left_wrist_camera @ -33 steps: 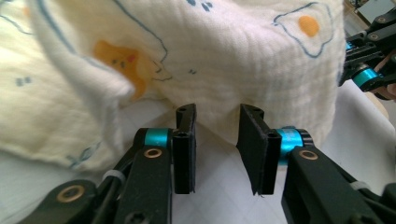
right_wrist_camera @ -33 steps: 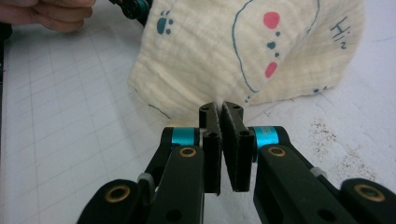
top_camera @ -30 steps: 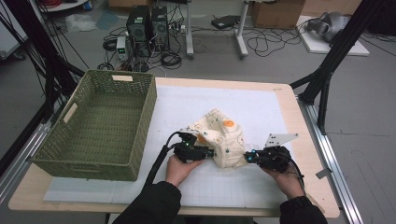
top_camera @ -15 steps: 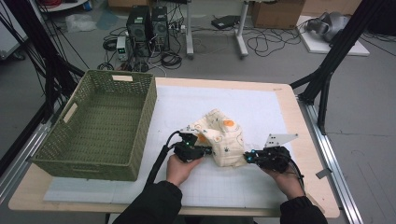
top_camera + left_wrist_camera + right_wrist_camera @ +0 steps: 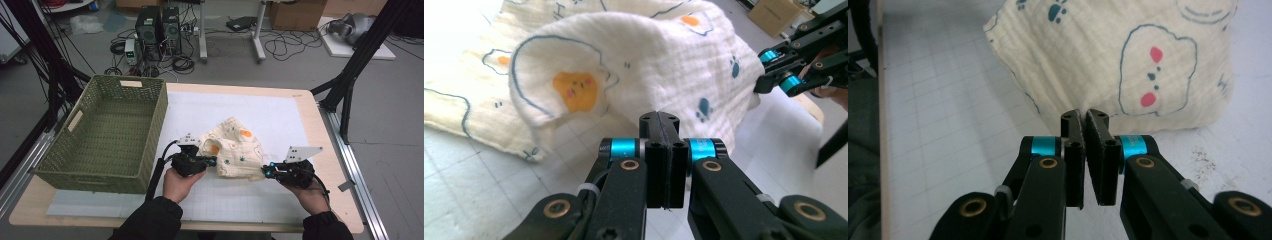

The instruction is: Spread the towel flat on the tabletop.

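Observation:
A cream muslin cloth (image 5: 232, 147) printed with orange and blue cartoon figures lies bunched on the white grid mat (image 5: 260, 110). My left gripper (image 5: 212, 161) is at its left edge, jaws shut on the fabric. In the left gripper view the cloth (image 5: 649, 60) rises in a fold just beyond the closed left gripper (image 5: 659, 117). My right gripper (image 5: 267, 172) is shut on the cloth's lower right edge. In the right gripper view the right gripper (image 5: 1084, 116) pinches the hem of the cloth (image 5: 1108, 60). The left gripper view also shows the right gripper (image 5: 769, 70) at the cloth's far corner.
An empty green woven basket (image 5: 155, 115) stands on the left of the wooden table (image 5: 325, 150), close to my left hand. Beyond the table, computers, cables and black stand legs crowd the floor.
My left gripper has closed on the cloth's left edge and risen a little, pulling that side up into a fold. The right gripper has barely moved.

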### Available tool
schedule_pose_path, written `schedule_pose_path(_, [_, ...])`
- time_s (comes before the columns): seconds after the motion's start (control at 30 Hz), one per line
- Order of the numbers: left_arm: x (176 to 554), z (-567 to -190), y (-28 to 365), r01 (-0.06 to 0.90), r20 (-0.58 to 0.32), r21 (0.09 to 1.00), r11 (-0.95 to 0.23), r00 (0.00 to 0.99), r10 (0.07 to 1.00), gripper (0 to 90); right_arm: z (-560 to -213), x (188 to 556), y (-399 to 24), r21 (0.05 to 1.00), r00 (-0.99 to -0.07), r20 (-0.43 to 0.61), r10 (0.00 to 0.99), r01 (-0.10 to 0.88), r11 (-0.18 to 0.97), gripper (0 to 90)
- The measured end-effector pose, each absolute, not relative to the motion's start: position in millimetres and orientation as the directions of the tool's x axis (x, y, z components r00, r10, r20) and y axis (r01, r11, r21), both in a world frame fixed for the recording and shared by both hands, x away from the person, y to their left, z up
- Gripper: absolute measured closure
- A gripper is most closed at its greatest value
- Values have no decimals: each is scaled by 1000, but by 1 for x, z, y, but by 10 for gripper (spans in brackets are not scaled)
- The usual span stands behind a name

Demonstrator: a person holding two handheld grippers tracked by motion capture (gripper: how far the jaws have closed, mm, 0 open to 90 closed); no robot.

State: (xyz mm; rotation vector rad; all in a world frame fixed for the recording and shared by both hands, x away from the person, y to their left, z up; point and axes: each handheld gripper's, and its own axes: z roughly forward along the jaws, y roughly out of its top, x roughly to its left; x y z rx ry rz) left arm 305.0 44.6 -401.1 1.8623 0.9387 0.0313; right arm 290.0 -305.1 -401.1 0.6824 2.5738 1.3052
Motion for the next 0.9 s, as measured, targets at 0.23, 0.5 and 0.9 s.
schedule_pose_path(0.23, [304, -400, 48, 577, -356, 785, -224, 717, 600, 862, -389, 287, -310, 848, -906, 97, 411, 292, 443, 757])
schedule_pose_path(0.5, [313, -427, 42, 624, -342, 725, -291, 694, 634, 772, -427, 308, -301, 755, -872, 145, 468, 403, 517, 659])
schedule_pose_path(0.9, [310, -442, 24, 596, -238, 700, -393, 714, 659, 878, -439, 310, -295, 693, -871, 95, 483, 406, 596, 699])
